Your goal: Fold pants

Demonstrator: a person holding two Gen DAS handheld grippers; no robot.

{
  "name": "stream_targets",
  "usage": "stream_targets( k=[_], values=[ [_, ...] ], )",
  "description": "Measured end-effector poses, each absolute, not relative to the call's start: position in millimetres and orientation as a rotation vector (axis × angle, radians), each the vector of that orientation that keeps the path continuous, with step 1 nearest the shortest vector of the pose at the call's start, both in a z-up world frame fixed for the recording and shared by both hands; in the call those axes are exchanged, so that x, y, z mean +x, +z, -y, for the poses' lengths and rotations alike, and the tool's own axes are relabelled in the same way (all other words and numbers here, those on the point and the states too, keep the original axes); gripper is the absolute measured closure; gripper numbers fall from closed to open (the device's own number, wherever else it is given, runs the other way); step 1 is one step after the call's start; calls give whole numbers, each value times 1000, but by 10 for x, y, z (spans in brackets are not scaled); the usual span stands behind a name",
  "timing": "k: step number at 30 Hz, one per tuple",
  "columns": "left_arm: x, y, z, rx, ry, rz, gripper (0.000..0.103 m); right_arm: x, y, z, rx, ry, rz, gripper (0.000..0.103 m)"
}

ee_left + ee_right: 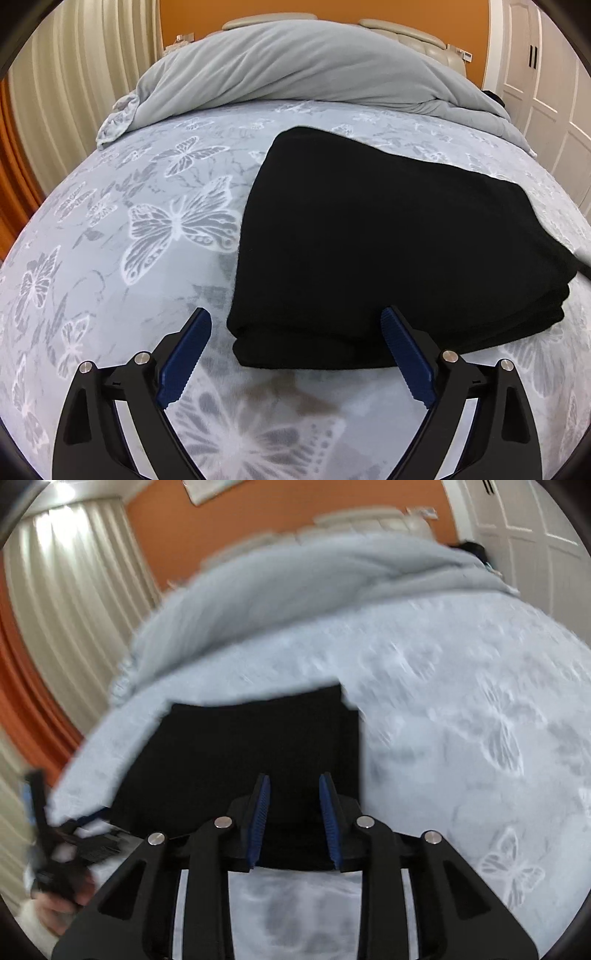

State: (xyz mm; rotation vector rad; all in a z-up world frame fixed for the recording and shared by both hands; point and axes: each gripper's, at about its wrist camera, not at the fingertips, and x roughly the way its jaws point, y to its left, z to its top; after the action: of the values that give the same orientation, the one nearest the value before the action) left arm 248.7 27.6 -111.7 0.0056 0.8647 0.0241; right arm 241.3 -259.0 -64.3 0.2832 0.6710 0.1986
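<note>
Black pants [388,243] lie folded in a thick rectangular stack on the butterfly-print bed sheet [129,229]. My left gripper [295,321] is open and empty, held above the sheet at the stack's near left corner. In the blurred right wrist view the same folded pants [240,746] lie just ahead. My right gripper [294,784] is partly open with nothing between its blue pads, right at the stack's near edge. The left gripper [40,812] shows at the far left of that view, held in a hand.
A bunched grey duvet [295,66] lies across the head of the bed by a padded headboard [266,20]. Cream curtains [74,92] hang on the left. White panelled doors [546,92] stand on the right, and an orange wall is behind.
</note>
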Motion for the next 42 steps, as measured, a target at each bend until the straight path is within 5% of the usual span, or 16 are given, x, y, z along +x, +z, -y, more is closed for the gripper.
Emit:
stream_targets(
  k=[7,15,17,19,25,42],
  values=[
    [2427,-1039,-206,21,20,-867,12,2638,-1111,2458,198,116,-797,81],
    [2089,-708,-196,40,15,-835,12,1993,-248,2351,203,113,-690,77],
    [1946,-577,-215,27,9,-822,12,1783,-143,2315,215,94,-687,63],
    [1741,-425,-237,18,2,-802,12,1559,-84,2299,230,67,-674,37],
    [1038,-181,-272,63,13,-749,11,841,-118,2213,229,12,-631,20],
    [71,-505,-443,40,14,-769,11,-37,-608,1898,84,-10,-659,11]
  ],
)
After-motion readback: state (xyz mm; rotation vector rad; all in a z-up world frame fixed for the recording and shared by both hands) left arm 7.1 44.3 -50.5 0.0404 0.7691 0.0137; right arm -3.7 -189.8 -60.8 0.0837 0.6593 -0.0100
